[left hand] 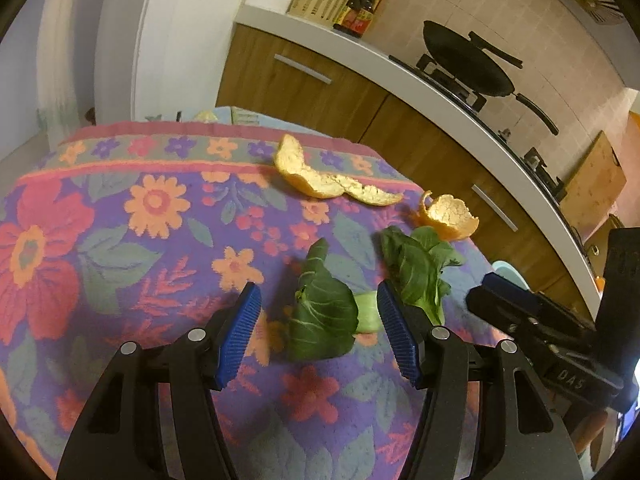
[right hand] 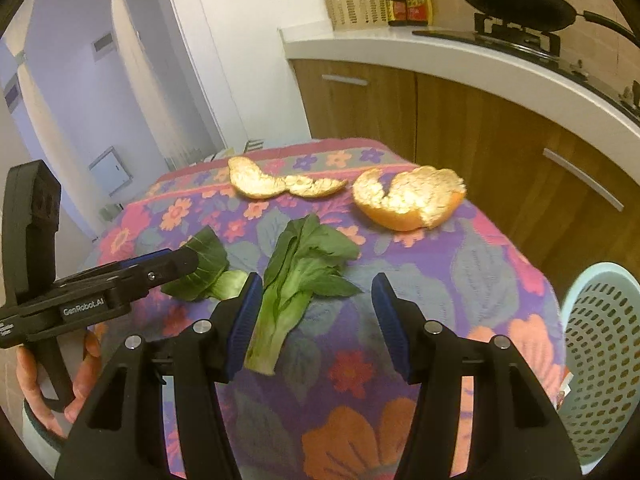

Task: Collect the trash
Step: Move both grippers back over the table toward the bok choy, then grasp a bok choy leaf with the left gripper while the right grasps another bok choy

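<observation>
With both tongs spread wide and empty, my left tongs [left hand: 318, 334] straddle a folded leaf [left hand: 324, 320] and my right tongs [right hand: 316, 324] a stalked leaf [right hand: 298, 276] on the cloth-covered surface [left hand: 120, 240]; closing low could pinch cloth, dragging peels.

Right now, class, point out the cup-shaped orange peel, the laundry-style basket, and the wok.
Cup-shaped orange peel [right hand: 408, 198], right wrist view, white inner pith.
Pale blue perforated basket [right hand: 600, 344], right wrist view, inner wall.
Wok [left hand: 466, 60], left wrist view, dark bowl.
</observation>
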